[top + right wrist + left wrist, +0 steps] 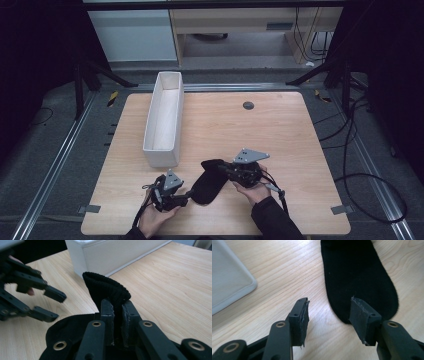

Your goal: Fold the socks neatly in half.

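Black knit sock lies near the front of the surface, right of the white bin. Soft, light and floppy, it handles best by its ribbed cuff, which the right gripper pinches. The left gripper gapes open at the toe.

- High view: dim overall. The table top is evenly lit; surroundings beyond the table fall to near black. Image soft, low detail.
- Left gripper view: bright, diffuse light on the table; soft shadows beneath the jaws. The black sock shows almost no texture.
- Right gripper view: the left gripper is motion-blurred; the white box beyond the table's near area is slightly soft.
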{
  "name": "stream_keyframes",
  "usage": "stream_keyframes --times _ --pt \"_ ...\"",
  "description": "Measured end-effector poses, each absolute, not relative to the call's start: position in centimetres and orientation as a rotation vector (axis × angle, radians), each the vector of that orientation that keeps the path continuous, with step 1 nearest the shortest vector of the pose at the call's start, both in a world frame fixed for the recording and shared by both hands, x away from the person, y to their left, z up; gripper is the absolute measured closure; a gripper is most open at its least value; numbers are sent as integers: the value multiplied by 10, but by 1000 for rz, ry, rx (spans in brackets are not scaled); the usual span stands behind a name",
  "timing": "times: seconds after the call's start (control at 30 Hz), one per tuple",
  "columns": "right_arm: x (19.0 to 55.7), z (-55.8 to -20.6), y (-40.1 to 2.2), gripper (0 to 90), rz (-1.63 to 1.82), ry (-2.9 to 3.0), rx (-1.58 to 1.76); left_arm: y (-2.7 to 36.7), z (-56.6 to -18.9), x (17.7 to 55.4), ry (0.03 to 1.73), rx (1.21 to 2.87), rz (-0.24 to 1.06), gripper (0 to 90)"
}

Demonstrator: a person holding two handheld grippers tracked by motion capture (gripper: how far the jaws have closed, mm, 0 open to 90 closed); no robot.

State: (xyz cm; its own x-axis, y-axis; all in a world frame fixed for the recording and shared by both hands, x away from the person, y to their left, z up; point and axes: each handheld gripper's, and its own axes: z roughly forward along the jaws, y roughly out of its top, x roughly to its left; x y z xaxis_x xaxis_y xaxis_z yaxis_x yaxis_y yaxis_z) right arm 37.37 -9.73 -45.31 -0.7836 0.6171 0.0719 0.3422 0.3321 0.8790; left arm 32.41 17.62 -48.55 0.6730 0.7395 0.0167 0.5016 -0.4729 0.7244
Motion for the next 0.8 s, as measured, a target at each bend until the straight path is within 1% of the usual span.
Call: stream_keyframes --times 0.4,0.67,0.8 --pt "359 -457 -90 818 1441 2350 834 165 -495 328 925 2248 460 480" --pt "351 -477 -65 814 1360 2429 771 167 -496 330 945 2245 453 479" --pt "347 -487 -62 802 1331 2477 769 172 -494 327 968 2228 442 480"
